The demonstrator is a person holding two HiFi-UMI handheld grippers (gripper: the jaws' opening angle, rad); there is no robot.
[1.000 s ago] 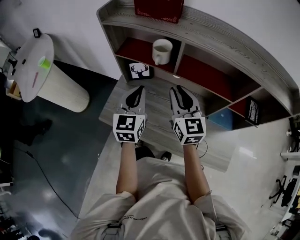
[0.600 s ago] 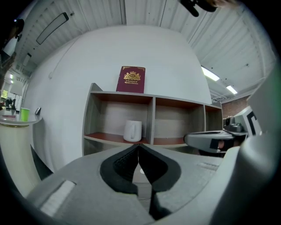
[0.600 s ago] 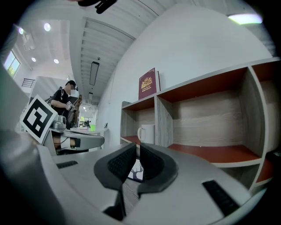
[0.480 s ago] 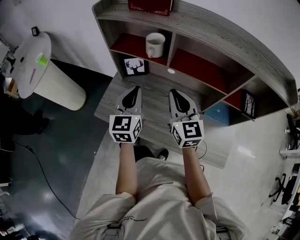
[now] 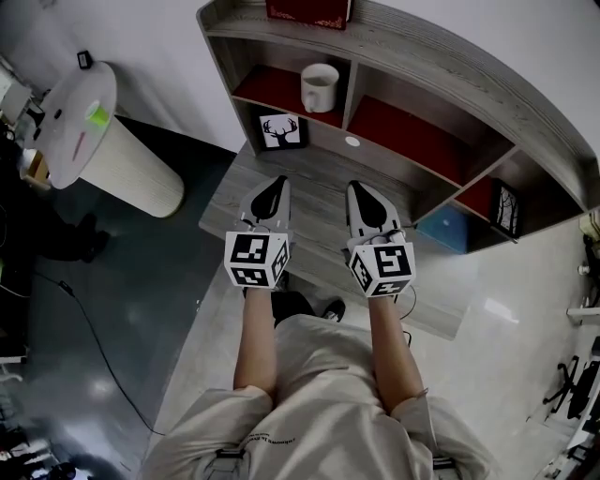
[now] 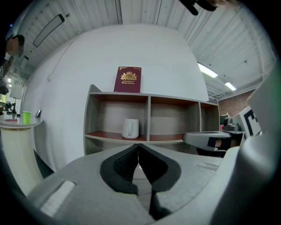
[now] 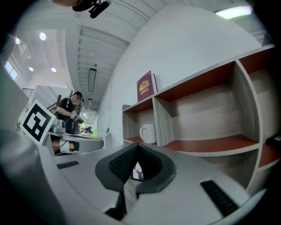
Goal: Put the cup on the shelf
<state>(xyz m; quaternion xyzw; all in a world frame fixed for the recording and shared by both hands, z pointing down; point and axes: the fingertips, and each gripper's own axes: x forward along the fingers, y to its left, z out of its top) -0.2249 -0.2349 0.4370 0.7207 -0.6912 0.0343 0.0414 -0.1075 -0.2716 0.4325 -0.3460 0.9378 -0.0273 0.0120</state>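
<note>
A white cup (image 5: pixel 320 87) stands upright in the left compartment of the grey wooden shelf (image 5: pixel 441 89), on its red board. Both grippers hover over the shelf's low front deck, well short of the cup. My left gripper (image 5: pixel 273 190) is shut and empty. In the left gripper view the cup (image 6: pixel 130 128) shows above the touching tips. My right gripper (image 5: pixel 362 192) is closing the last bit, its jaws meeting with nothing between them. In the right gripper view the cup (image 7: pixel 148 133) stands to the left of the shelf divider.
A red book (image 5: pixel 309 11) stands on the shelf top. A framed deer picture (image 5: pixel 281 131) leans below the cup's compartment. A second frame (image 5: pixel 507 208) and a blue box (image 5: pixel 448 228) sit at the right. A round white table (image 5: pixel 84 122) with a green cup (image 5: pixel 97 115) stands left.
Both grippers have drawn back a little from the shelf, and the view has shifted slightly. The cup has stayed in its compartment.
</note>
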